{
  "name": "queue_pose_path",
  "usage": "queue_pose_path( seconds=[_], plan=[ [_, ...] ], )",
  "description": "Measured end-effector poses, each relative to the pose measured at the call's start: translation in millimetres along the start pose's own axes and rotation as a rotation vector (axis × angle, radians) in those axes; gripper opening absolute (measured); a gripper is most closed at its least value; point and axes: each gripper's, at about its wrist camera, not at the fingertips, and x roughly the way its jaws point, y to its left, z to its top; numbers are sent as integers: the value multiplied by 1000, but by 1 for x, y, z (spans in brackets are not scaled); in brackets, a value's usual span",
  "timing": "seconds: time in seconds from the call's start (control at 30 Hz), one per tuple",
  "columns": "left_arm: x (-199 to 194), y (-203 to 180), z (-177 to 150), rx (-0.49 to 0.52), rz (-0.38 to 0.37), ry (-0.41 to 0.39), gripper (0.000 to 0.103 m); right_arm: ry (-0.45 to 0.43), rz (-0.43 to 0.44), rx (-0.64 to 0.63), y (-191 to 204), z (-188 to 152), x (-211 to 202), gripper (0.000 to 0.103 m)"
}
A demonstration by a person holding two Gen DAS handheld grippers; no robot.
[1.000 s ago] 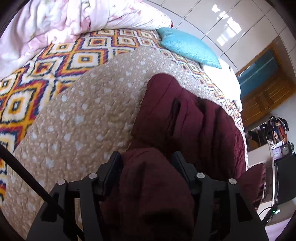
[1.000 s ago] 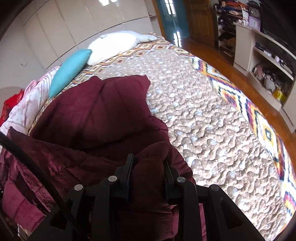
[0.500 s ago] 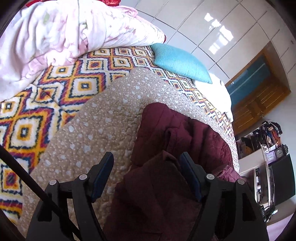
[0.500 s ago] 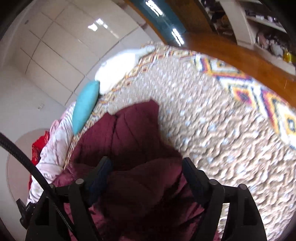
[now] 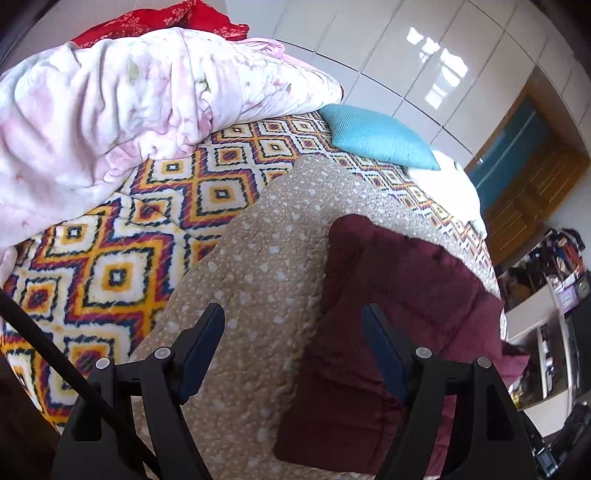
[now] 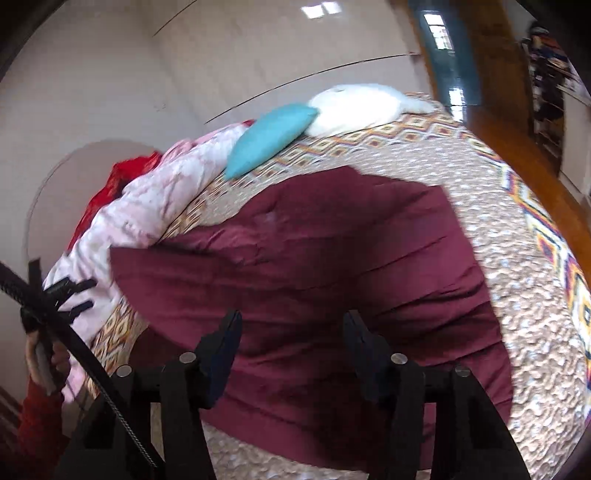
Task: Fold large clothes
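Note:
A dark maroon quilted garment (image 5: 399, 295) lies folded and flat on the beige quilt (image 5: 266, 266) of the bed. My left gripper (image 5: 291, 314) hovers above the garment's left edge; its jaws are opening, with nothing between them. In the right wrist view the garment (image 6: 332, 258) spreads wide below my right gripper (image 6: 292, 321), which hangs above it. The right gripper's jaws are closing but stand apart, gripping nothing. The left gripper (image 6: 86, 293) also shows at the far left there, held by a hand in a red sleeve (image 6: 37, 424).
A pink floral duvet (image 5: 110, 110) is heaped at the bed's left, with red cloth (image 5: 159, 22) behind it. A teal pillow (image 5: 376, 136) and a white pillow (image 6: 354, 107) lie at the head. A diamond-patterned blanket (image 5: 110, 266) lies under the quilt. Shelves (image 5: 554, 280) and wooden floor (image 6: 517, 147) lie to the right.
Both grippers let go of the maroon fabric they were shut on, opened, and rose back from it. The garment now lies flat on the quilt.

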Motion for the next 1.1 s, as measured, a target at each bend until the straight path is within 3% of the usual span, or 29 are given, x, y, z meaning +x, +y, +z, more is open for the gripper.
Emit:
queue_pose_path(
  seconds=[0.1, 0.2, 0.33, 0.47, 0.6, 0.67, 0.83, 0.93, 1.1],
  plan=[
    [9, 2, -7, 25, -8, 19, 75, 53, 37, -155, 54, -13, 31, 59],
    [24, 2, -12, 30, -35, 47, 75, 55, -53, -238, 82, -5, 77, 59],
    [49, -6, -20, 43, -75, 102, 75, 102, -130, -98, 65, 23, 150, 60],
    [71, -20, -20, 82, -89, 129, 75, 201, -146, 15, 31, 22, 200, 66],
    [91, -32, -11, 118, -91, 131, 75, 190, -72, -4, 25, 24, 175, 66],
    [101, -34, -4, 117, -102, 140, 75, 125, -40, -18, 14, 30, 138, 70],
    [136, -27, 15, 38, -204, 214, 76, -36, -250, -75, -41, 49, 60, 94],
    [152, -26, 23, -14, -334, 256, 76, -59, -395, -27, -97, 57, 38, 95],
    [163, -41, 25, 6, -448, 285, 80, -40, -388, 121, -154, 54, 45, 95]
  ],
)
